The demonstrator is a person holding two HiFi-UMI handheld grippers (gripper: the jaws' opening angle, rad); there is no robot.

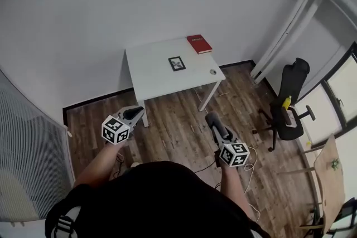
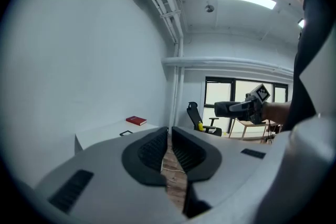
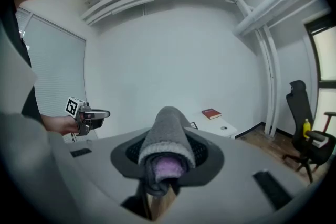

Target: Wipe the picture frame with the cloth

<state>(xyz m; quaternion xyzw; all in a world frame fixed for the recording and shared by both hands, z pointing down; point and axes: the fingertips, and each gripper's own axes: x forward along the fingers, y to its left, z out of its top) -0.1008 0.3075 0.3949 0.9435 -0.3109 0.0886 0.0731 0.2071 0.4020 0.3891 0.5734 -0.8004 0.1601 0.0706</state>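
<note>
— On the white surface [image 1: 156, 78] by the wall, is there any writing you can read?
— None. The red book [image 1: 199, 43] at its far right corner has faint print on the cover, too small to make out. The cubes [image 1: 116, 130] on both grippers carry black-and-white square markers, no words.
— Where is the picture frame?
— The picture frame [image 1: 177, 63] lies flat near the middle of the surface, close to the book. A small round object [image 1: 212, 71] sits by the right edge. The frame is well apart from both grippers.
— What about the left gripper?
— The left gripper [image 2: 169, 132] has its fingers [image 2: 149, 152] drawn together with only a sliver between the pads, and nothing in them.
— And the right?
— The right gripper [image 1: 212, 119] has its fingers [image 3: 207, 152] clamped on a rolled grey cloth [image 3: 167, 136], with a pink inner side showing at the near end. Both grippers are held over the wooden floor [image 1: 178, 125], short of the surface.
</note>
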